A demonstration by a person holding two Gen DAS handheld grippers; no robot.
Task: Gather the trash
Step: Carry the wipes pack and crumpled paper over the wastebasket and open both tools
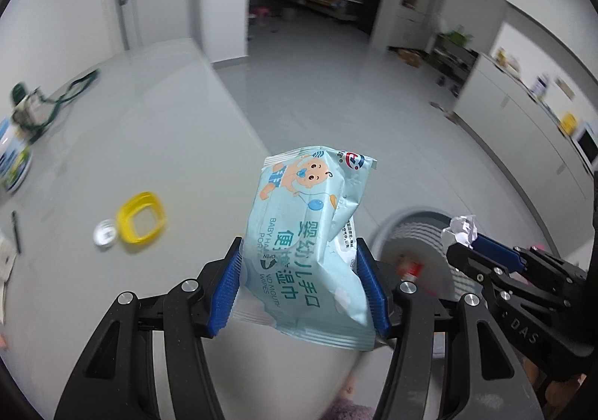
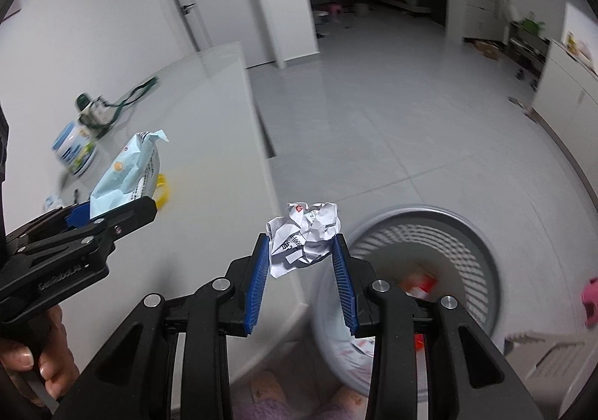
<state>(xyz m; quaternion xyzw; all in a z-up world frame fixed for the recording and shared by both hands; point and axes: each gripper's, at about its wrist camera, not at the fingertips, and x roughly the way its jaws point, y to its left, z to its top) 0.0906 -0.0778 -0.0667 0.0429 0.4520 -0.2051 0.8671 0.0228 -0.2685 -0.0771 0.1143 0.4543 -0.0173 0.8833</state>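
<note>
My left gripper (image 1: 299,252) is shut on a light blue baby-wipes packet (image 1: 306,233) and holds it in the air above the white table's right edge; the packet also shows in the right wrist view (image 2: 127,169). My right gripper (image 2: 301,244) is shut on a crumpled white paper ball (image 2: 304,237), held just left of a grey mesh waste basket (image 2: 463,233) on the floor. The basket holds red and white scraps (image 2: 422,281). From the left wrist view the paper ball (image 1: 461,229) sits over the basket's rim (image 1: 388,229).
On the white table (image 1: 130,143) lie a yellow ring (image 1: 141,217), a small white cap (image 1: 105,232), a blue-white tub (image 2: 74,151) and a green-corded item (image 2: 97,111). Grey tiled floor (image 2: 373,102) stretches beyond. White cabinets (image 1: 523,128) line the right.
</note>
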